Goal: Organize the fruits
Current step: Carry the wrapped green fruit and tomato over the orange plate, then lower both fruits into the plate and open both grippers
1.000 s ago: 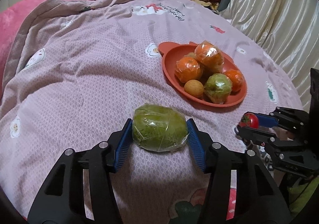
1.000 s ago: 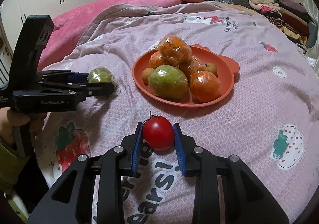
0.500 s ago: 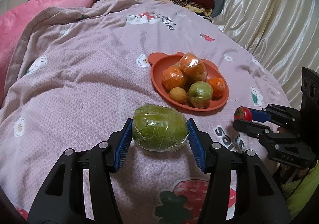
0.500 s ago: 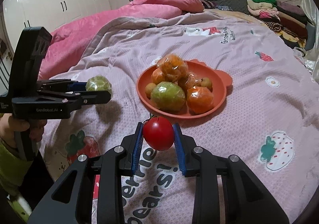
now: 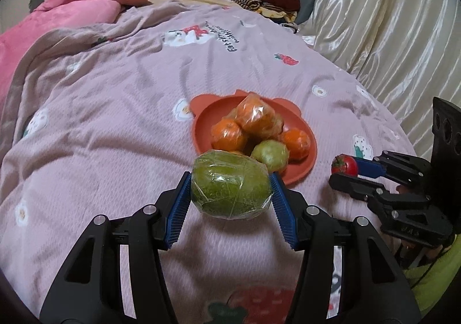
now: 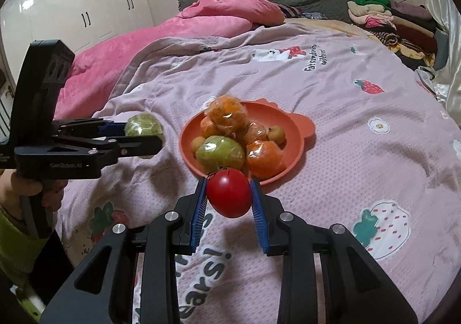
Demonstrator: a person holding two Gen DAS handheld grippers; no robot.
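My left gripper (image 5: 231, 190) is shut on a green fruit wrapped in plastic film (image 5: 230, 184) and holds it in the air above the bed, short of the orange plate (image 5: 201, 122). It also shows in the right wrist view (image 6: 144, 129). My right gripper (image 6: 229, 194) is shut on a red tomato (image 6: 229, 193), also held up near the plate's front edge (image 6: 296, 151). The plate holds several wrapped oranges (image 6: 227, 113), a wrapped green fruit (image 6: 220, 151) and small yellow fruits (image 6: 276, 134).
The bed is covered by a mauve printed quilt (image 6: 360, 128). A pink duvet (image 6: 201, 21) lies at the back left. Folded clothes (image 6: 391, 18) are stacked at the back right. Cream curtains (image 5: 389, 21) hang on the right, white wardrobes (image 6: 80, 7) on the left.
Both grippers have risen and drawn back from the plate, each still holding its fruit. The plate looks smaller and farther off in both views.
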